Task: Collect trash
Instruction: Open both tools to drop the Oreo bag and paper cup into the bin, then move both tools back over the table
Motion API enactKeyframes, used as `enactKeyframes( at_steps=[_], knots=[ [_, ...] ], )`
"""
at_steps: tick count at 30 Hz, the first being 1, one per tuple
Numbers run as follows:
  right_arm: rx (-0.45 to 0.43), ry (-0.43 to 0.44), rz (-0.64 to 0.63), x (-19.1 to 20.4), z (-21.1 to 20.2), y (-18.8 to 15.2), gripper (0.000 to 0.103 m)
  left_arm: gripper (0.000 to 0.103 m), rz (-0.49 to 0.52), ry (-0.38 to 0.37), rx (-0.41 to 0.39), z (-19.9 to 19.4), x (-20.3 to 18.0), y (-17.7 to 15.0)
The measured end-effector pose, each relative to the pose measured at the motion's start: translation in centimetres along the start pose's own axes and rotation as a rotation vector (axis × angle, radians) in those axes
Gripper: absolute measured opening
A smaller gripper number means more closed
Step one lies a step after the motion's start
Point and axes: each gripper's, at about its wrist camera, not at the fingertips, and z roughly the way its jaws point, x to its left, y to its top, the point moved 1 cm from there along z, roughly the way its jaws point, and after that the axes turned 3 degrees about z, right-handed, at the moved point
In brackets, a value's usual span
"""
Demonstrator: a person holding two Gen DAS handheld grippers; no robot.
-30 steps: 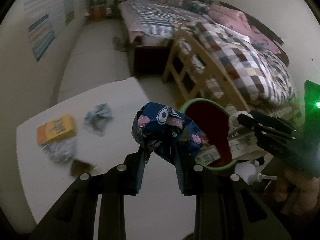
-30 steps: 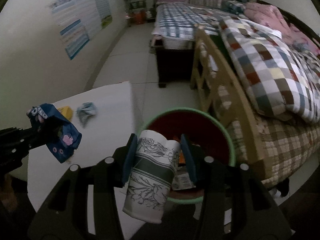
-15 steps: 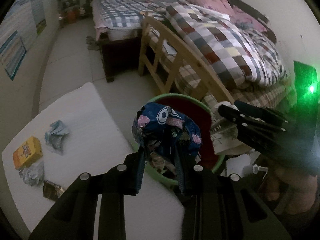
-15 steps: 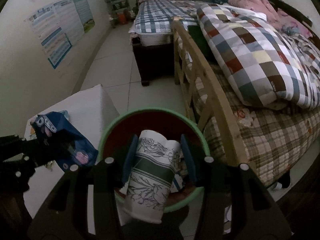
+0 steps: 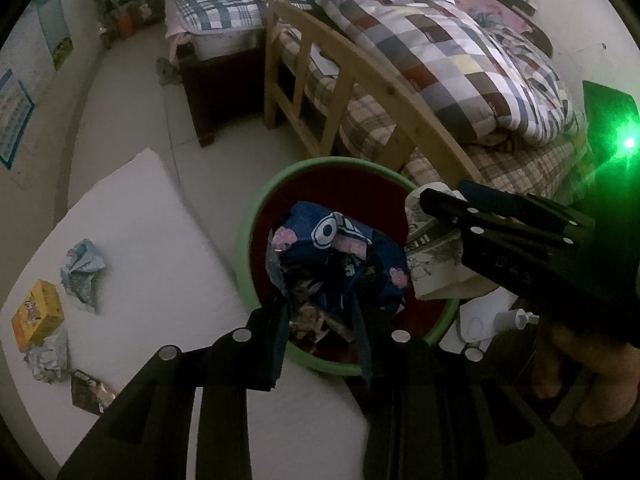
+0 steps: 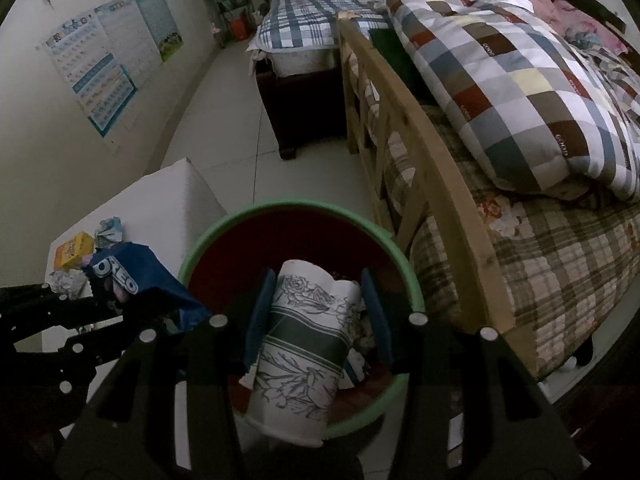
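My left gripper (image 5: 320,316) is shut on a crumpled blue Oreo wrapper (image 5: 340,256) and holds it over the green-rimmed bin (image 5: 248,232) with a dark red inside. My right gripper (image 6: 316,312) is shut on a white paper cup (image 6: 308,336) with a flower print and green band, held above the same bin (image 6: 288,206). The cup (image 5: 432,264) and the right gripper (image 5: 500,232) show at the right of the left wrist view. The wrapper (image 6: 136,276) and left gripper show at the left of the right wrist view. Trash lies inside the bin.
A white table (image 5: 160,248) left of the bin holds a yellow box (image 5: 38,314), a crumpled blue paper (image 5: 82,270), a foil ball (image 5: 50,358) and a dark wrapper (image 5: 90,394). A wooden bed rail (image 6: 420,152) and bed with checked quilt stand right of the bin.
Both grippers have moved from beside the table to above the bin, still holding the wrapper and the cup. The bin now lies right under them.
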Motion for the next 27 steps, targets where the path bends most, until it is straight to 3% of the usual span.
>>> enactKeyframes(
  at_steps=[2,3,5,8,9,14,27],
  knots=[
    [-0.002,-0.001,-0.002,0.0,0.0,0.1,0.047,0.047,-0.001,0.001,-0.002,0.1,0.0,0.1],
    [-0.002,-0.001,-0.001,0.0,0.0,0.1,0.057,0.057,0.001,0.005,-0.008,0.0,0.0,0.1],
    [-0.019,-0.01,0.004,-0.1,-0.2,0.1,0.069,0.068,0.002,0.019,-0.013,0.0,0.0,0.0],
    [-0.022,-0.009,0.005,0.1,-0.4,0.3,0.072,0.079,0.001,0.037,-0.014,0.0,0.3,-0.3],
    [-0.023,-0.01,0.004,0.1,-0.5,0.4,0.077,0.084,-0.001,0.046,-0.017,-0.1,0.4,-0.4],
    [-0.041,-0.019,-0.011,0.9,-1.4,0.3,0.087,0.095,-0.025,0.073,-0.038,-1.2,1.7,-1.4],
    [-0.085,-0.026,-0.079,6.1,-5.1,-1.4,0.097,0.095,-0.132,0.107,-0.111,-6.9,6.6,-6.1]
  ],
)
